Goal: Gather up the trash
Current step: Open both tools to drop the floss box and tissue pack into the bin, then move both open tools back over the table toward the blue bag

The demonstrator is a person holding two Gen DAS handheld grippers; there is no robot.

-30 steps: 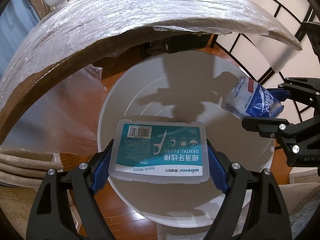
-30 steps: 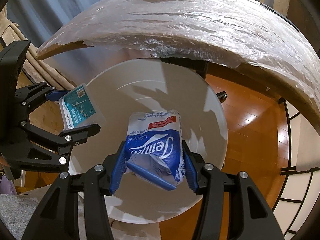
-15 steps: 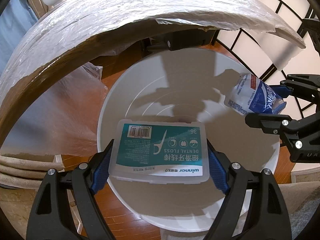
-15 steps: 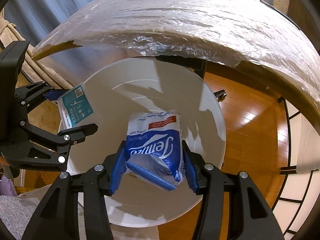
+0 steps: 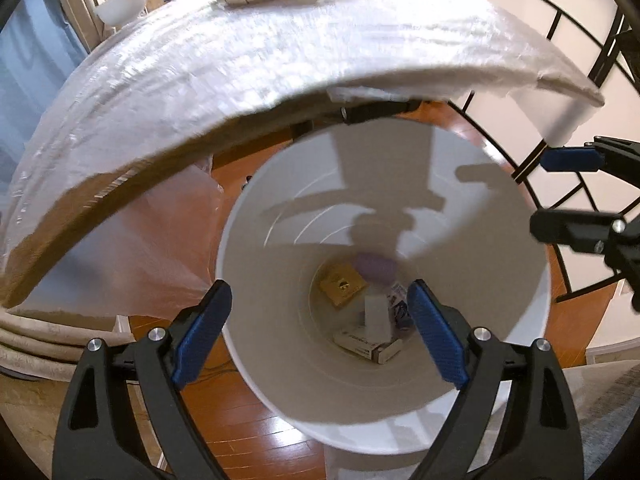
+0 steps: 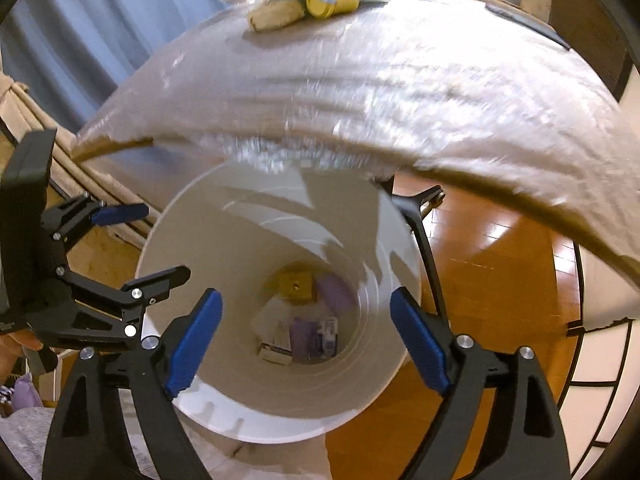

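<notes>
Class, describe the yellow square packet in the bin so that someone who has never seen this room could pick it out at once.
Find the tall white bin standing on the wooden floor below the plastic-covered table edge, and look down to its bottom, where a small heap of trash lies. The yellow square packet sits at the far side of that heap, next to a purple item. It is the only yellow thing there; its neighbours are white, grey or purple.

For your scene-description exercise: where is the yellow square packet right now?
In both wrist views the yellow square packet lies at the bottom of the white bin, on the far side of the pile, beside a purple item.
</notes>
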